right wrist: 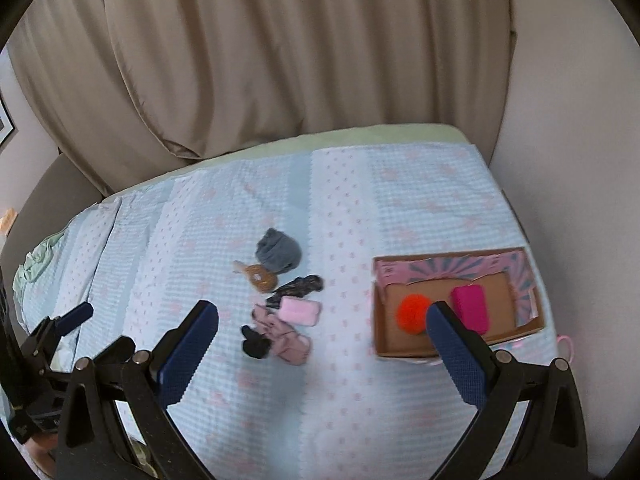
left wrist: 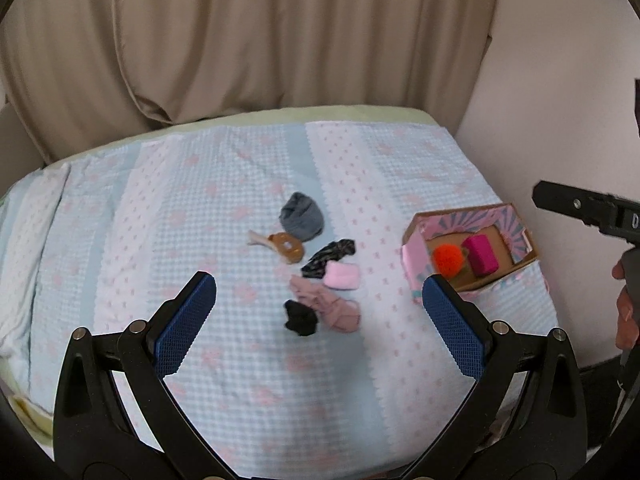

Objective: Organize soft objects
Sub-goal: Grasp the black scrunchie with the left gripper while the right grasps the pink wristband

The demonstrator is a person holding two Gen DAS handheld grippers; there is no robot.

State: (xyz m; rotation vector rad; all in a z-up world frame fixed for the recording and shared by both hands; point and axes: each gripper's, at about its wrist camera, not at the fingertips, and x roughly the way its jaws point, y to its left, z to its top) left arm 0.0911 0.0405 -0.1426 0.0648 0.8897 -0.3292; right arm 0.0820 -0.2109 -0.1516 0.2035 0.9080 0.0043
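Soft things lie in a cluster mid-bed: a grey sock ball (left wrist: pixel 302 216) (right wrist: pixel 278 255), a brown donut toy (left wrist: pixel 286 247) (right wrist: pixel 261 278), a dark patterned scrunchie (left wrist: pixel 330 258) (right wrist: pixel 296 289), a light pink pad (left wrist: pixel 341 276) (right wrist: pixel 300 312), a dusty pink cloth (left wrist: pixel 326 306) (right wrist: pixel 286 336) and a black piece (left wrist: pixel 300 318) (right wrist: pixel 255 343). A cardboard box (left wrist: pixel 516 266) (right wrist: pixel 384 350) at right holds an orange pom-pom (left wrist: pixel 448 260) (right wrist: pixel 413 312) and a magenta block (left wrist: pixel 480 255) (right wrist: pixel 472 307). My left gripper (left wrist: pixel 318 314) is open above the cluster. My right gripper (right wrist: pixel 322 342) is open, empty, between cluster and box.
The bed has a light blue and white quilt (left wrist: pixel 200 208) (right wrist: pixel 400 208). Beige curtains (left wrist: pixel 260 40) hang behind it and a wall (left wrist: pixel 560 80) stands at right. The other gripper shows at the right edge (left wrist: pixel 584 210) and at the lower left (right wrist: pixel 60 332).
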